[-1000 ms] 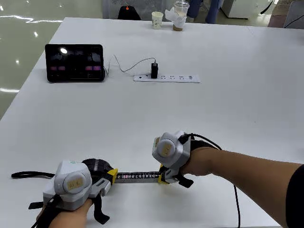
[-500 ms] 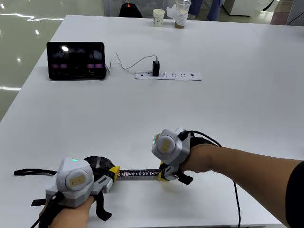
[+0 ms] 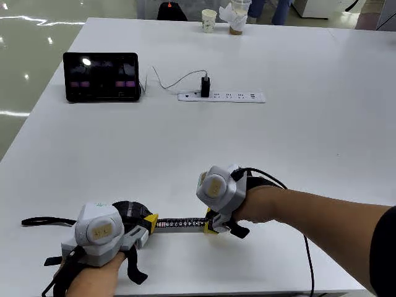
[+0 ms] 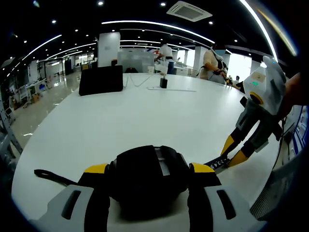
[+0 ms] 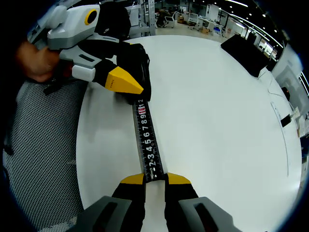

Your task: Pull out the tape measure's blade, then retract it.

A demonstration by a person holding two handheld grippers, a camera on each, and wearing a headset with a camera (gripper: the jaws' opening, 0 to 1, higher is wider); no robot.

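the left gripper [image 3: 146,224] is at the near left edge of the white table [image 3: 278,136]. its yellow-tipped jaws are pressed on both sides of the black tape measure [image 4: 147,176], which rests on the table top. a short piece of the blade [image 5: 147,145] is out of the case. it lies flat on the table and runs toward the right, with the printed numbers facing up. the right gripper [image 5: 155,180] is low over the table and pinches the end of the blade between its two jaws, which are nearly together. a black wrist strap [image 3: 42,221] goes from the case to the left. far behind on the table are a tablet [image 3: 101,77], a power strip [image 3: 226,97] with one black plug in it, and a paper cup [image 3: 209,20].
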